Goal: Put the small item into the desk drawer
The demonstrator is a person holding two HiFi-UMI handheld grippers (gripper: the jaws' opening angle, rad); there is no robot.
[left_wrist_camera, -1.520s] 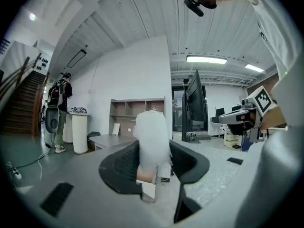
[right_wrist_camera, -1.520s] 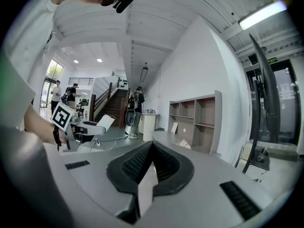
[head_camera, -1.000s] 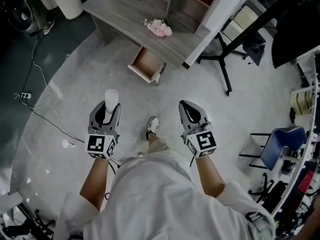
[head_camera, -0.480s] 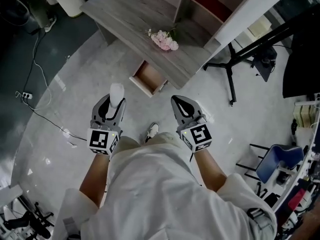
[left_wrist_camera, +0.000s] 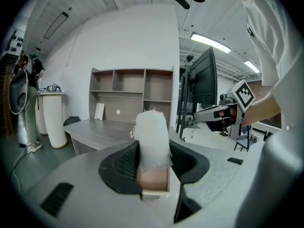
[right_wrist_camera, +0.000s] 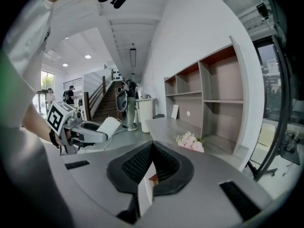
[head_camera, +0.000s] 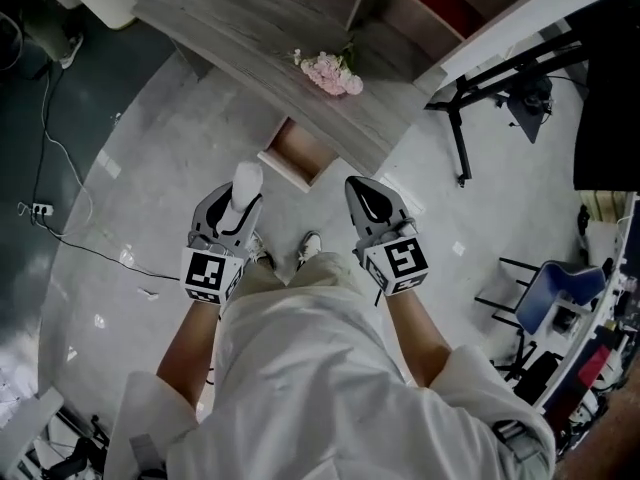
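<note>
Head view shows open drawer (head_camera: 300, 153); left gripper view doesn't.

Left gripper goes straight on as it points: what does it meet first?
The left gripper and its white item would likely meet the open drawer first, at its near corner; the floor between looks free. Depth is unclear: maybe the desk front instead.

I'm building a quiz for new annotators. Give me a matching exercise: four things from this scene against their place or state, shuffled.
1. white item
2. pink flowers
3. drawer
4. right gripper

A. pulled open
B. jaws together
C. lying on the desk top
D. held in the left gripper

Pairs: 1-D, 2-C, 3-A, 4-B
</note>
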